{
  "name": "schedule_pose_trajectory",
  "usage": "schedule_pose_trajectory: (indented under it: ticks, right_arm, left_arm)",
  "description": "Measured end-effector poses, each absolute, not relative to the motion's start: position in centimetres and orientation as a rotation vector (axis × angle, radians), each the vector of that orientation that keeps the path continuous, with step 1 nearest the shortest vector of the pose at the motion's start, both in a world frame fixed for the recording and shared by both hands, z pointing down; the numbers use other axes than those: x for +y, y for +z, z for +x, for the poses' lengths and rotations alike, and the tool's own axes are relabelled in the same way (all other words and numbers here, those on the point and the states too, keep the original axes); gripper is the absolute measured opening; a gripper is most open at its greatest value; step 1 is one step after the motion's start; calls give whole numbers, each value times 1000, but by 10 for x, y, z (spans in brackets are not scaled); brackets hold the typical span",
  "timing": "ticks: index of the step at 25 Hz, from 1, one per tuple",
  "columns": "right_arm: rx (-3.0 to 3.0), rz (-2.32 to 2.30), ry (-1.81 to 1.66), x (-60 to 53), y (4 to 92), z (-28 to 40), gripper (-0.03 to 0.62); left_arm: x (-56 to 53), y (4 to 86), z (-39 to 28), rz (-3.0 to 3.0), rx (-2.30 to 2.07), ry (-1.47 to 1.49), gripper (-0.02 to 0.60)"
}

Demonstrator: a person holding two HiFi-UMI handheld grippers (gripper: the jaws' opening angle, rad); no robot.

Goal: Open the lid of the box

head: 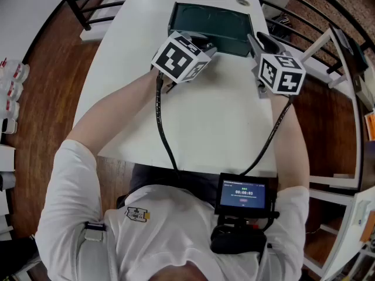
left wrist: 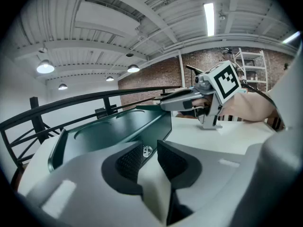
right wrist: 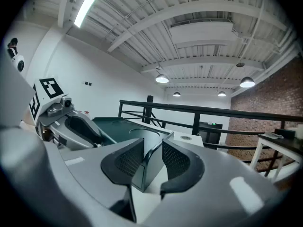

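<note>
A dark green box (head: 211, 22) with a shut, moulded lid lies at the far end of the white table (head: 222, 116). My left gripper (head: 206, 44) is at the box's front wall. In the left gripper view its jaws (left wrist: 150, 152) stand apart, and a small silver latch (left wrist: 147, 150) on the front wall shows in the gap between them, not pinched. My right gripper (head: 259, 41) is at the box's right front corner. In the right gripper view that corner (right wrist: 150, 167) sits between its wide-spread pads (right wrist: 152, 161), with no clear pressing.
A black metal railing (head: 88, 4) runs round the table's far and right sides. A white shelf frame (head: 340, 69) stands to the right. Wooden floor lies on the left. A small screen (head: 244, 195) hangs at the person's chest, with cables leading to both grippers.
</note>
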State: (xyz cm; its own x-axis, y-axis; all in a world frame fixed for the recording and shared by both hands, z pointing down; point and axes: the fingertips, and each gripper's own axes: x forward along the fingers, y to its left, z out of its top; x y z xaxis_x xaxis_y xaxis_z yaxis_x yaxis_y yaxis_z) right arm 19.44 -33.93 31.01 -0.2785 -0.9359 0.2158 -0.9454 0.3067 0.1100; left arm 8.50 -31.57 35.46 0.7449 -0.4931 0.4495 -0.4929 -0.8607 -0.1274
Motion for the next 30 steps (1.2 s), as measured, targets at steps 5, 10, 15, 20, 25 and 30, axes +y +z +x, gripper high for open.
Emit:
schedule_pose_trajectory:
  ticks: [5, 10, 15, 20, 25, 30]
  right_arm:
    - [-2337, 1735, 59, -341, 308, 194, 106]
    - [-2350, 1746, 57, -341, 309, 194, 95]
    - [-2354, 1736, 52, -342, 309, 194, 95]
    - [-2360, 1730, 52, -341, 308, 192, 95]
    - [-2362, 1726, 58, -341, 309, 194, 95]
    - [-2378, 1711, 82, -342, 310, 196, 97]
  left_arm:
    - [-317, 357, 89, -2786, 840, -855, 70]
    - [-313, 359, 91, -2596, 777, -921, 60]
    - [-312, 359, 90, -2561, 731, -938, 52]
    - [-298, 358, 86, -2590, 689, -941, 52]
    - [-262, 359, 80, -2599, 628, -942, 51]
    - [-236, 361, 76, -2603, 609, -942, 49]
